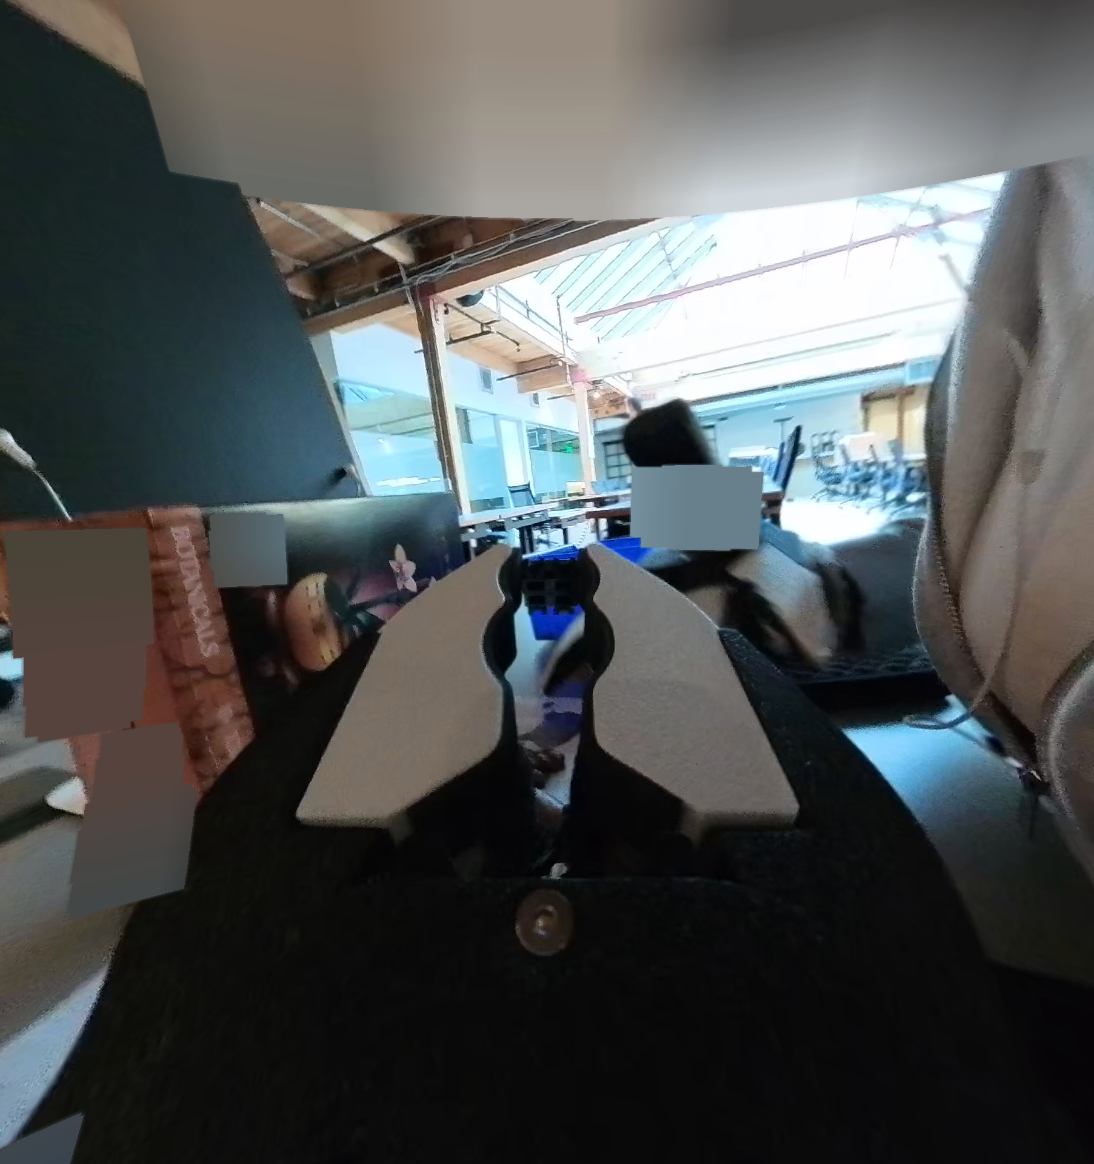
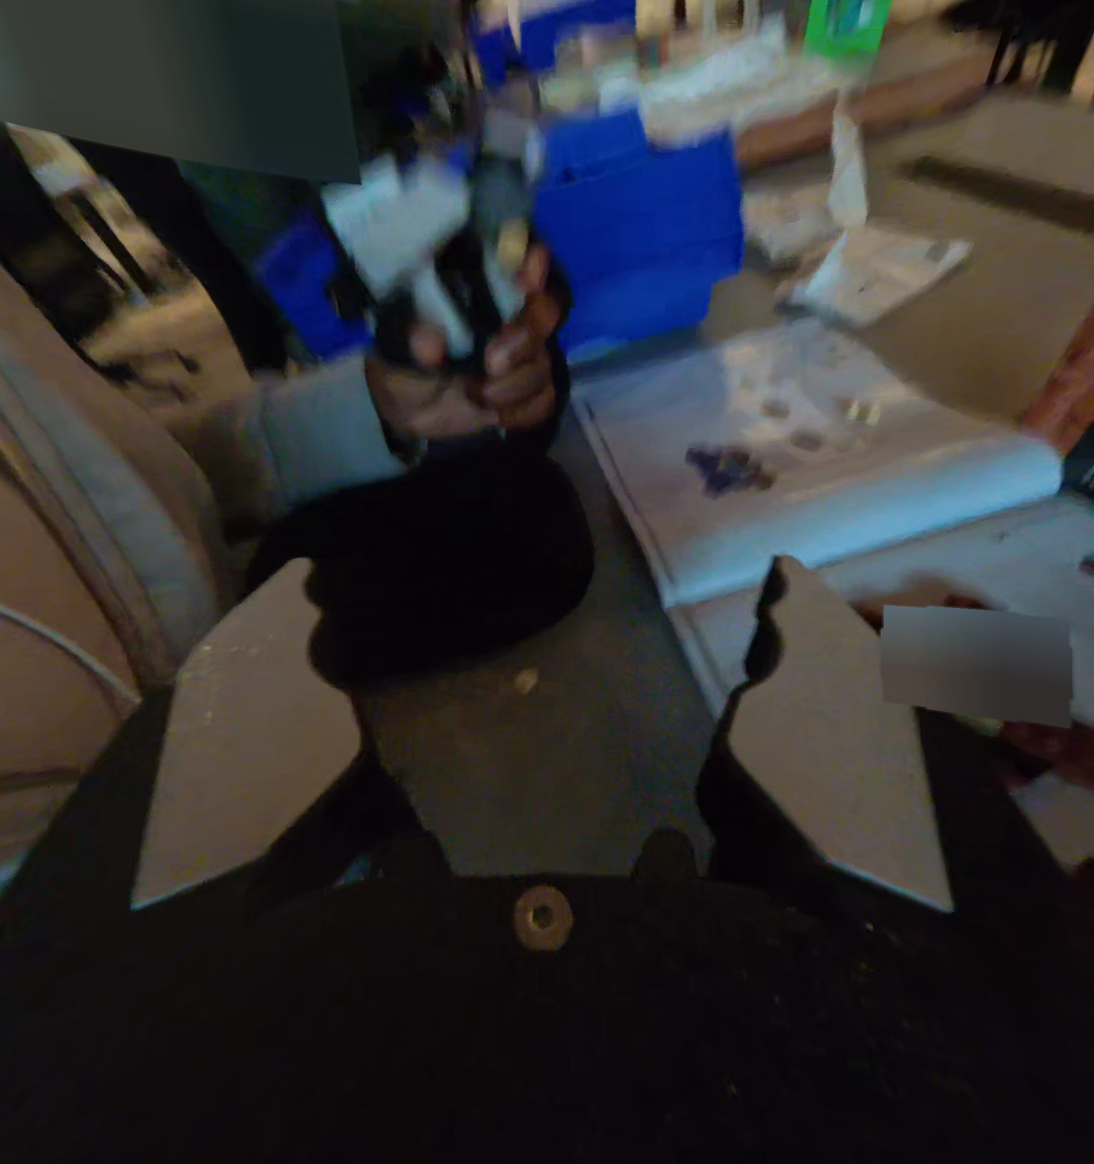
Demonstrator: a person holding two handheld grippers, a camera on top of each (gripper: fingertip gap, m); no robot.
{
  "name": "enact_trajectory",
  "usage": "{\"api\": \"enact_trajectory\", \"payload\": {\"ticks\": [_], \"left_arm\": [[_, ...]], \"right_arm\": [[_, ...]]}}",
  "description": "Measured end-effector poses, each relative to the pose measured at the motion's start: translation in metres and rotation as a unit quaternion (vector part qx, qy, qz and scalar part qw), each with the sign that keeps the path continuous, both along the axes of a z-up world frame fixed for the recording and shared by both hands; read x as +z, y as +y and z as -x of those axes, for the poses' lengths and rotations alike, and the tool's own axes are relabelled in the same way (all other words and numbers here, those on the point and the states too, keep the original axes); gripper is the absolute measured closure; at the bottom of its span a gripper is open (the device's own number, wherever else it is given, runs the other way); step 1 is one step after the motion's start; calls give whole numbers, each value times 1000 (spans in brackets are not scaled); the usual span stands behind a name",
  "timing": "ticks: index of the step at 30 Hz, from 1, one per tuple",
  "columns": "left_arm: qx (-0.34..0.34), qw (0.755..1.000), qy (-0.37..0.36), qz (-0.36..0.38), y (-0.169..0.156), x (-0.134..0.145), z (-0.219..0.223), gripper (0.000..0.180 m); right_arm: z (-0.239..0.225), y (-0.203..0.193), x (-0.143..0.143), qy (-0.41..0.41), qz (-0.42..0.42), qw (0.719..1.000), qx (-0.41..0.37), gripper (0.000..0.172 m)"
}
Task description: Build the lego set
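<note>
Far left: in my left wrist view I see a brown-spined book [image 1: 198, 636] standing upright beside a dark book cover [image 1: 342, 567] printed with a flower and fruit.

Left gripper: my left gripper [image 1: 549, 586] points level out over the room, jaws narrow. Between the fingertips [image 1: 468, 598] sits a small black ribbed block [image 1: 550, 589]; both dark inner edges lie against its sides, so I read it as clamped.

Block axis: I see only its end face, so its long axis appears to run away from me along the fingers; I cannot tell its length.

Behind the block: a blue bin [image 1: 560, 623] lies just beyond it.

Right of centre: the other gripper [image 1: 664, 434] shows as a blurred dark shape, farther off and higher.

Far right: a beige hooded sleeve [image 1: 1023, 472] fills the edge.

Right wrist view, left side: a hand [image 2: 468, 378] in a pale sleeve grips the left gripper's handle [image 2: 424, 252], heavily blurred.

Right gripper: my right gripper [image 2: 544, 604] points down at a grey table [image 2: 531, 756], jaws wide, nothing between them.

Right side: an open white book [image 2: 815, 453] lies flat near the right fingertip [image 2: 808, 630]; blue bins [image 2: 645, 239] stand behind.
</note>
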State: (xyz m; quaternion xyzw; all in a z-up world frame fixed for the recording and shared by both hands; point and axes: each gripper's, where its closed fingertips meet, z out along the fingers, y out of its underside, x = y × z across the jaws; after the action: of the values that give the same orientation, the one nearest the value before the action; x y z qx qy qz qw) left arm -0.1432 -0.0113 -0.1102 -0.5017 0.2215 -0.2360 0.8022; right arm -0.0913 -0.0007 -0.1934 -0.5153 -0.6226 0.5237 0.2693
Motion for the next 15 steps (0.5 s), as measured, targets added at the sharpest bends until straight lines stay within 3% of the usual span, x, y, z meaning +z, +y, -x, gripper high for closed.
{"api": "enact_trajectory", "payload": {"ticks": [2, 3, 5, 7, 9, 10, 12, 13, 15], "left_arm": [[-2, 1000, 2, 10, 1, -4, -1, 164], [0, 1000, 8, 14, 2, -6, -3, 164], [-2, 1000, 11, 18, 3, -7, -5, 164], [-4, 1000, 4, 19, 3, -6, -4, 164], [-10, 1000, -6, 13, 1, -4, -4, 164], [-21, 1000, -15, 4, -3, 0, -5, 164], [-60, 997, -30, -26, -14, 8, -13, 164], [-76, 996, -34, -35, -17, 11, -17, 164], [-107, 993, -34, -40, -23, 12, -25, 164]], "right_arm": [[-10, -7, -27, -55, -45, 998, 4, 40], [-15, -12, -38, -76, -64, 995, 7, 46], [-27, -21, -49, -96, -101, 990, 17, 70], [-36, -14, -55, -114, -144, 983, -17, 107], [-39, -9, -51, -113, -135, 983, -46, 132], [-35, -8, -42, -96, -97, 989, -62, 135], [-18, -18, -2, -6, 63, 996, -57, 132], [-11, -21, 23, 47, 166, 984, -39, 132], [-6, -19, 63, 124, 334, 935, 13, 145]]}}
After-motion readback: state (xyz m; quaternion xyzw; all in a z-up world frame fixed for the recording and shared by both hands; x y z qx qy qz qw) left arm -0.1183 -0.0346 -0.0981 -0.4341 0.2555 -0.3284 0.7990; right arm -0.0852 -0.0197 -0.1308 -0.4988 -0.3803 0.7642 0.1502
